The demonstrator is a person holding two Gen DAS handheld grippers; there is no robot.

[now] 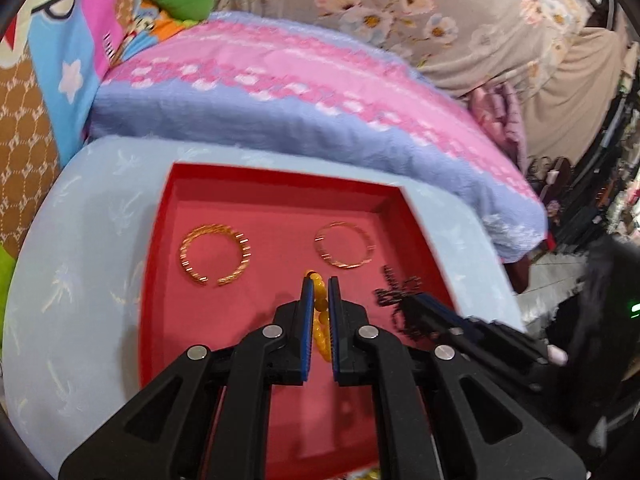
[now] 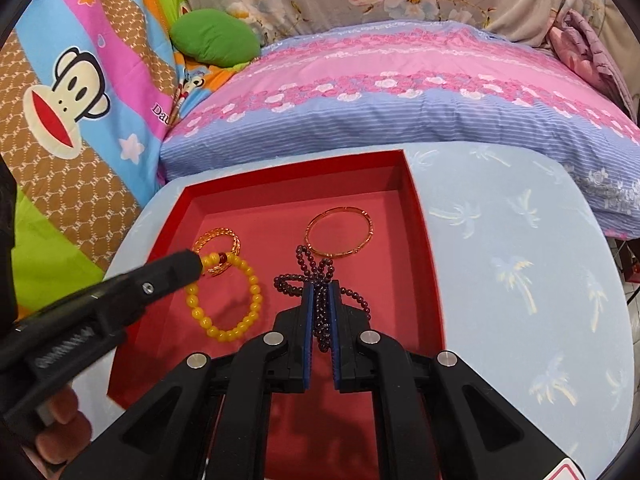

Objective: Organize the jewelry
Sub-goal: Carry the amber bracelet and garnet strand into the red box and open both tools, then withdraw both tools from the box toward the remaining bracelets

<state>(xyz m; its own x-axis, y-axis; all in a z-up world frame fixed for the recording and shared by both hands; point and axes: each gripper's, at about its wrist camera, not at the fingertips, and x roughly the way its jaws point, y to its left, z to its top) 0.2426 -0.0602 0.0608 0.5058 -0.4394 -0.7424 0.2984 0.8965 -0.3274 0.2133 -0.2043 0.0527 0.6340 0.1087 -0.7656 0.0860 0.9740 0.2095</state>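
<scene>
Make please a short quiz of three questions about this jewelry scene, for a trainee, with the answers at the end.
1. True or false: the left gripper is shut on the yellow bead bracelet.
2. What does the right gripper hold? A) a gold bangle B) the dark bead strand C) nothing
3. How many gold bangles lie on the floor of the red tray, and does either gripper hold one?

Key
1. True: its pads close on the yellow beads.
2. B.
3. Two: the open patterned bangle and the thin round bangle. Neither is held.
</scene>
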